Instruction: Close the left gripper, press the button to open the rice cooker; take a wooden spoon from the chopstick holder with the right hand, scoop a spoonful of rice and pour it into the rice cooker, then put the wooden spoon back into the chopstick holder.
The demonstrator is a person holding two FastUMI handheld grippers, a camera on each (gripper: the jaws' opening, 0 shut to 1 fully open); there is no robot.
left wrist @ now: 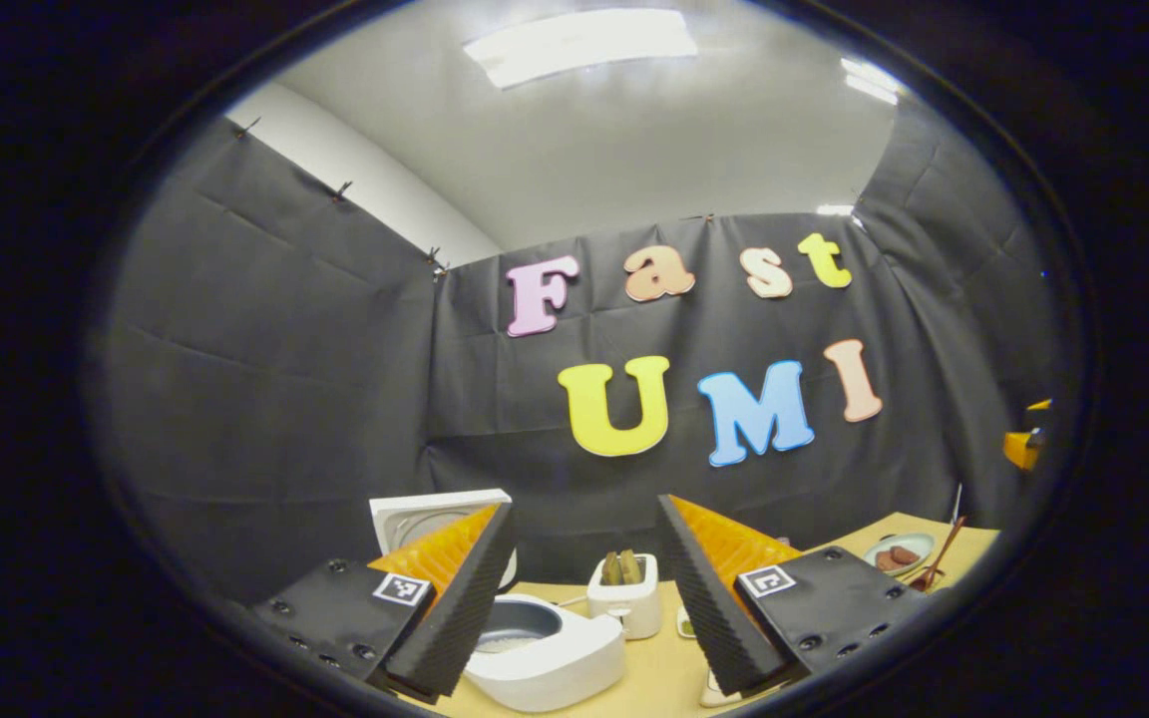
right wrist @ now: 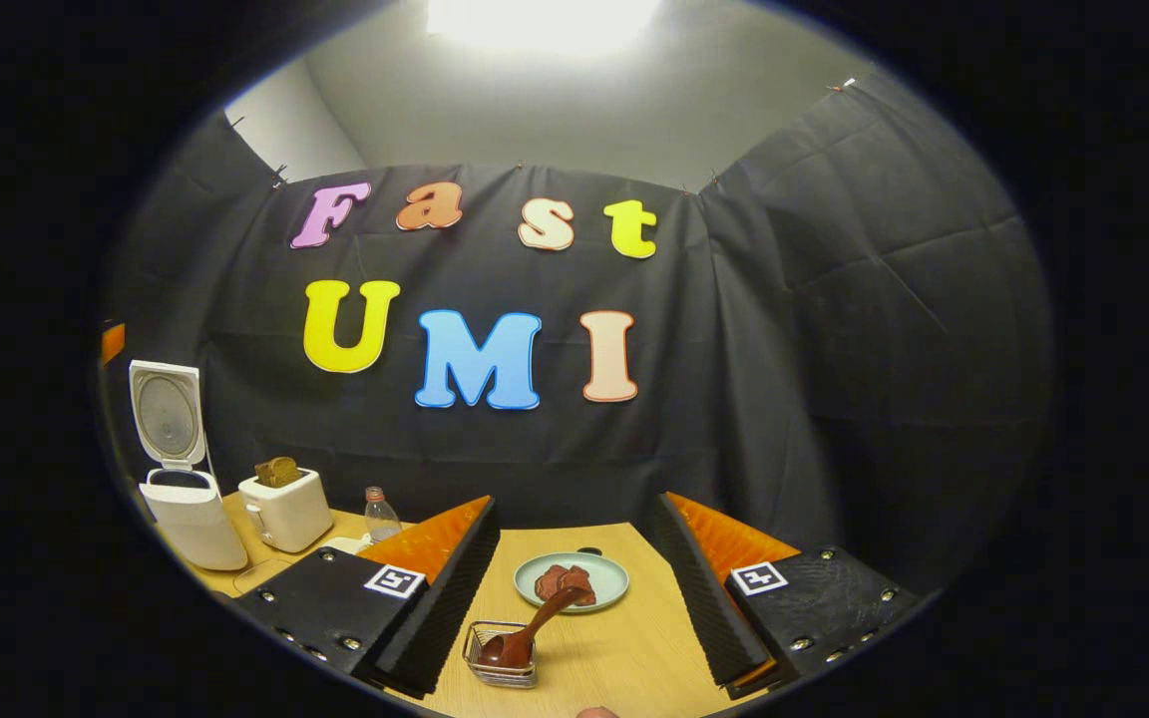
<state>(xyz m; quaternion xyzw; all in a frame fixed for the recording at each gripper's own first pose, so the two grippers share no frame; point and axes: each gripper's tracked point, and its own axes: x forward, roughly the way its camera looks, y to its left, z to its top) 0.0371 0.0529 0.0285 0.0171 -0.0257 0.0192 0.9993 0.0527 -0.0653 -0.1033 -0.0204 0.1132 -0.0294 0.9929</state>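
One rice cooker (left wrist: 545, 653) stands lid-up on the table (left wrist: 659, 678) between the spread fingers of the left claw (left wrist: 584, 598); one toaster (left wrist: 626, 596) sits behind it. Right claw (right wrist: 574, 598), also spread and empty, faces one wooden spoon (right wrist: 535, 628) leaning in one wire chopstick holder (right wrist: 501, 658), one plate (right wrist: 572, 580) beyond; the right gripper view adds one bottle (right wrist: 381, 516).

My right claw (right wrist: 574, 588) is open above the bench (right wrist: 624, 658). Spoon (right wrist: 535, 628) leans in the wire holder (right wrist: 502, 666), bowl end down. Plate (right wrist: 572, 581) lies beyond it. At far left: cooker (right wrist: 191, 524), lid up, beside the toaster (right wrist: 285, 511) and a bottle (right wrist: 378, 514).
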